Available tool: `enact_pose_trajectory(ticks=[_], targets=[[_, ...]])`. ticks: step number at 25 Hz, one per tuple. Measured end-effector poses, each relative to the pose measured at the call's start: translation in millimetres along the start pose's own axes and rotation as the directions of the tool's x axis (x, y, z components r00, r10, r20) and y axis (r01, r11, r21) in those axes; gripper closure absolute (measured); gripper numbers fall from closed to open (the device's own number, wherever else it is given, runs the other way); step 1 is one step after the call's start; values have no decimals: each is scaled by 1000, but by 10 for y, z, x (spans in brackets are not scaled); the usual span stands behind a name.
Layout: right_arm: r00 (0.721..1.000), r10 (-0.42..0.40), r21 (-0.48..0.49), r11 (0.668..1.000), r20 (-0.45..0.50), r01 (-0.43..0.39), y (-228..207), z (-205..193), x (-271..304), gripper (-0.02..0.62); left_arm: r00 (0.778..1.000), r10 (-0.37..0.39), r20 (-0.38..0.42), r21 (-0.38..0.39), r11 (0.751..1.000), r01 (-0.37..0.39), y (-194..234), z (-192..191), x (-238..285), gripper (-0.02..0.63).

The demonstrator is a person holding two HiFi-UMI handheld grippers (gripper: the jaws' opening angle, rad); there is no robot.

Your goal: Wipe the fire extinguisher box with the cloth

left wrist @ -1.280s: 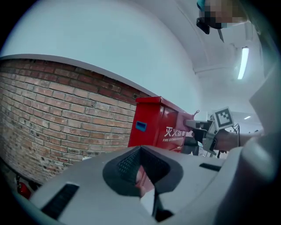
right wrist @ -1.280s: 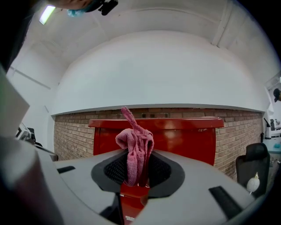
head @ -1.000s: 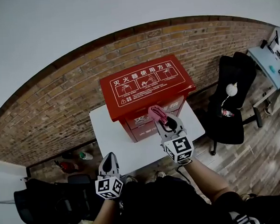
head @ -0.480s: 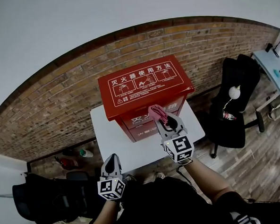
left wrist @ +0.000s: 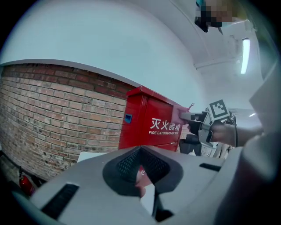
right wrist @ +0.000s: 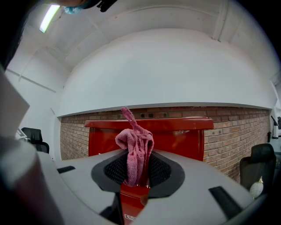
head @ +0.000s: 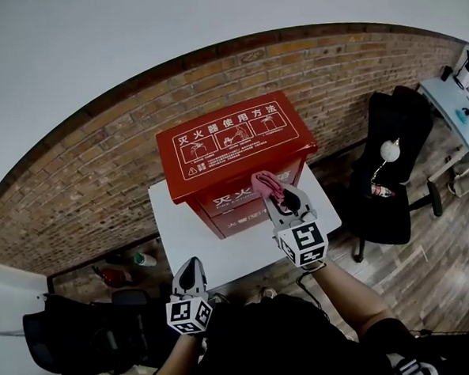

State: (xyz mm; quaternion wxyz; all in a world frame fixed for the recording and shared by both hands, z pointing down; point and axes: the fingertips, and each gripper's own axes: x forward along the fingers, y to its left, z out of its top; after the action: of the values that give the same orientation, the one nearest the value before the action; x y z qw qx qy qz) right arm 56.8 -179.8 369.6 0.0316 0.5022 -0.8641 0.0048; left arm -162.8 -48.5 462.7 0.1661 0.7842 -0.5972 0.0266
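A red fire extinguisher box [head: 232,143] with white lettering stands on a white table [head: 186,233] against the brick wall; it also shows as the box [left wrist: 151,127] in the left gripper view and the box [right wrist: 175,132] in the right one. My right gripper [head: 268,190] is shut on a bunched pink cloth [head: 264,186], the cloth [right wrist: 134,147] held just in front of the box's upper front face, below the lid edge. My left gripper [head: 189,271] hangs low at the table's near left edge, jaws shut with nothing between them.
A black office chair [head: 388,173] with a bottle on its seat stands right of the table. A desk [head: 455,102] sits at far right. Small items [head: 121,269] lie on the floor by the wall at left. Dark furniture [head: 85,334] is at lower left.
The right gripper with the cloth has edged slightly up and right along the box front. The head view shifted a little. The left gripper stays about where it was.
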Motion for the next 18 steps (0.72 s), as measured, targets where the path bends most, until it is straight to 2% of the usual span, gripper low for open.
enact_pose_trajectory(ticks=[18], targets=[[998, -62, -1, 998, 7, 62, -334, -38, -113, 488, 1000, 6, -19, 3, 1000, -6, -19, -69, -38, 591]])
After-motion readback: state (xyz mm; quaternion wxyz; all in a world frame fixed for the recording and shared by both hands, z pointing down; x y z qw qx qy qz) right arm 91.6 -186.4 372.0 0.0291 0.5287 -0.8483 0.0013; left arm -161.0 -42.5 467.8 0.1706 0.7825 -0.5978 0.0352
